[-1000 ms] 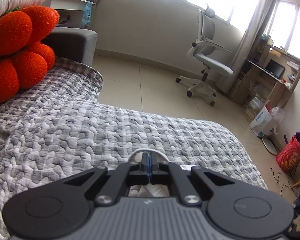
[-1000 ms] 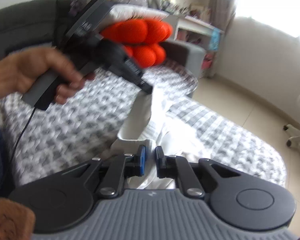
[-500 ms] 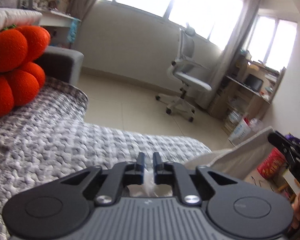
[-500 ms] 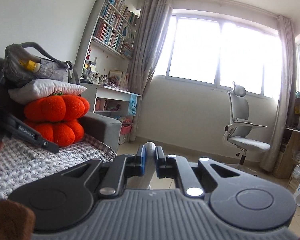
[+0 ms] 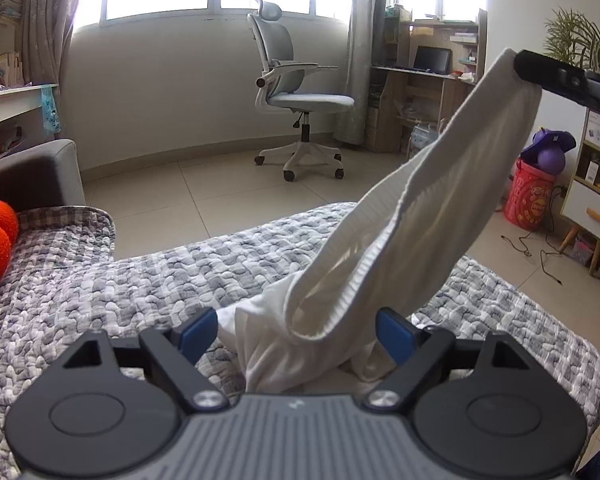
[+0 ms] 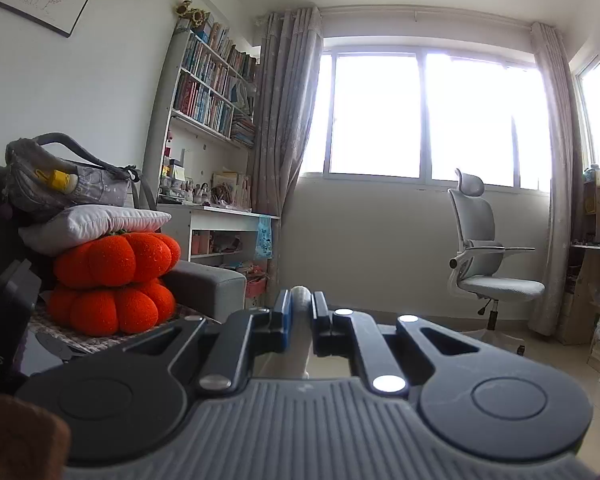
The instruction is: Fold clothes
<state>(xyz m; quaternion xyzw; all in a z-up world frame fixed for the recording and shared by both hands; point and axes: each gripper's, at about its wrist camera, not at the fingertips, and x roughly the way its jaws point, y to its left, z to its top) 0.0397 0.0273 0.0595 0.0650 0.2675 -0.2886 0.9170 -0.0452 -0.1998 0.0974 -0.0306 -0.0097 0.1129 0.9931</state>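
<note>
A: What surrounds the white garment (image 5: 416, 216)?
B: It rises off the grey quilted bed (image 5: 140, 280). An office chair (image 5: 292, 96) stands on the tiled floor beyond, orange cushions (image 6: 112, 284) at the bed's head under a pillow (image 6: 96, 220) and a grey bag (image 6: 64, 184).
A: The left hand-held gripper (image 5: 296, 334)?
B: Jaws spread wide, gripping nothing; the bunched cloth sits between them.
A: The right hand-held gripper (image 6: 300, 312)?
B: Pinched onto the garment's edge, lifting it.
A: Containers?
B: A red bucket (image 5: 530, 200) with a purple ball (image 5: 552, 156) at its top.

Blown-out windows (image 6: 420, 112), sharp frames, fisheye-bowed edges.
</note>
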